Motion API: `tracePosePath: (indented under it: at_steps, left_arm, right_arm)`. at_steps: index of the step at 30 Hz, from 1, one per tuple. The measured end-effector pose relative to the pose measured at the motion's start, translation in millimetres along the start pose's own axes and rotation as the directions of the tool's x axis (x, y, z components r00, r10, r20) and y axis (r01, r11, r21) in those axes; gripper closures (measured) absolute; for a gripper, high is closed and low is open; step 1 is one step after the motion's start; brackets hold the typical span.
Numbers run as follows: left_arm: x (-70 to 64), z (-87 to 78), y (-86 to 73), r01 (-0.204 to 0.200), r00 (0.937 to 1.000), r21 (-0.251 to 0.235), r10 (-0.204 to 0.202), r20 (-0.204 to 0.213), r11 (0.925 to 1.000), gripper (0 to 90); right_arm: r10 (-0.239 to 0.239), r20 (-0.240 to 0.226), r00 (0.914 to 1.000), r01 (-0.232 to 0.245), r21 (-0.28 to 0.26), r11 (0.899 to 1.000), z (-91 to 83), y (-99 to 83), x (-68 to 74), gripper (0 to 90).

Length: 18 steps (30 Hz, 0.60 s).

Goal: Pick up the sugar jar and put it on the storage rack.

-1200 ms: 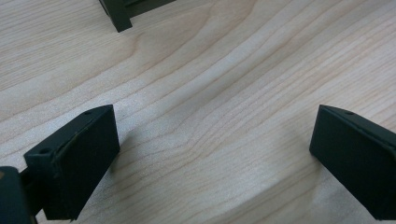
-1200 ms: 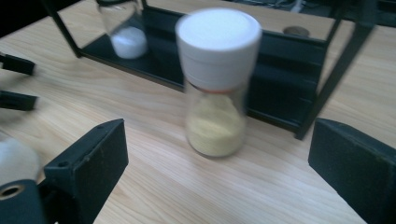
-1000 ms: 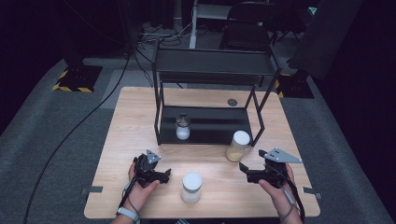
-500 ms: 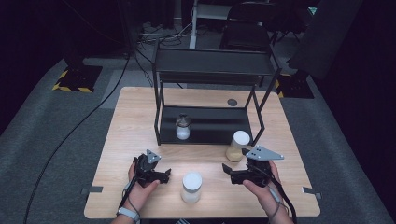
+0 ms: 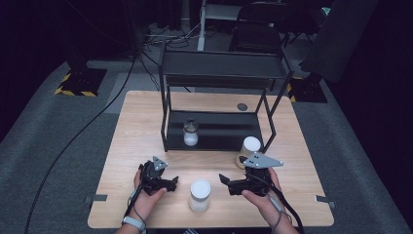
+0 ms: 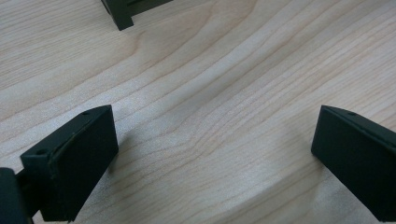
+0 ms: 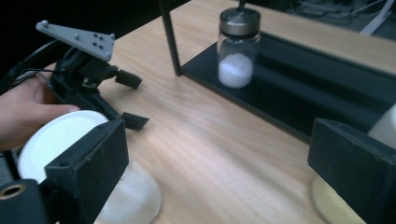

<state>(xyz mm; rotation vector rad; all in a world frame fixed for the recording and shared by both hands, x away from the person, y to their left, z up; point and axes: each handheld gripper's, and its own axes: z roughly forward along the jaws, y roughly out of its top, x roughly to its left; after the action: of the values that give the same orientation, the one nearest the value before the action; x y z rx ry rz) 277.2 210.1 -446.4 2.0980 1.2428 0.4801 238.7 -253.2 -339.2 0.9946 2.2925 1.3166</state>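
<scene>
A white-lidded jar (image 5: 199, 195) stands near the table's front edge, between my two grippers. My left gripper (image 5: 171, 183) rests just left of it, open, with bare wood between its jaws (image 6: 210, 154). My right gripper (image 5: 226, 183) is just right of the jar, open and pointing left. In the right gripper view (image 7: 219, 168) the jar's white lid (image 7: 53, 140) sits behind the left jaw. A small glass jar (image 5: 190, 132) (image 7: 238, 46) with a metal lid and white powder stands on the rack's lower shelf. Another white-lidded jar (image 5: 250, 147) (image 7: 386, 123) with yellowish contents stands by the rack's front right leg.
A black two-tier rack (image 5: 221, 68) takes up the middle and back of the wooden table (image 5: 141, 126); one of its feet (image 6: 121, 14) lies just ahead of my left gripper. A small dark disc (image 5: 242, 107) lies behind the rack. The person's left hand (image 7: 28, 112) holds the left gripper.
My right gripper has moved left, from the table's right side to just right of the front jar, now partly covering the yellowish jar. The left gripper has stayed put.
</scene>
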Motion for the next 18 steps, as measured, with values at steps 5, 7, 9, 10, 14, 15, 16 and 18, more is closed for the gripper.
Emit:
tracePosePath:
  at_steps: [5,7,9,10,14,15,16,18]
  left_arm:
    - [0.0,0.2,-0.1,0.000,1.0000,-0.001,0.000,0.000,1.0000,0.4]
    - [0.0,0.2,0.0,-0.001,1.0000,-0.001,0.001,0.000,1.0000,0.4]
    - [0.0,0.3,0.0,-0.001,1.0000,-0.001,0.001,0.000,1.0000,0.4]
    - [0.0,0.2,0.1,-0.001,1.0000,-0.001,0.001,0.000,1.0000,0.4]
    - [0.2,0.3,0.0,-0.001,1.0000,-0.001,0.001,0.001,1.0000,0.4]
    - [0.2,0.3,0.0,-0.001,1.0000,-0.001,0.001,0.001,1.0000,0.4]
    - [0.2,0.3,0.1,-0.002,1.0000,-0.001,0.002,0.000,1.0000,0.4]
    - [0.2,0.3,0.0,-0.002,1.0000,-0.002,0.002,0.001,1.0000,0.3]
  right_arm:
    - [-0.003,-0.018,0.9998,0.003,0.002,1.000,4.5,2.6,4.6,4.7]
    - [-0.015,-0.018,0.9997,0.015,-0.001,1.000,5.8,3.1,7.1,4.6]
    - [-0.018,-0.018,0.9997,0.018,0.001,1.000,6.9,3.9,8.9,4.5]
    - [-0.020,-0.022,0.9996,0.021,0.013,1.000,9.0,6.2,10.7,4.6]
    - [-0.026,-0.037,0.9990,0.027,0.021,0.999,14.2,8.9,15.1,4.5]
    - [-0.027,-0.043,0.9987,0.028,0.020,0.999,15.3,9.1,16.6,4.5]
    - [-0.027,-0.043,0.9987,0.028,0.020,0.999,15.3,9.1,16.6,4.5]
    - [-0.034,-0.050,0.9982,0.035,0.006,0.999,17.4,8.0,21.0,4.4]
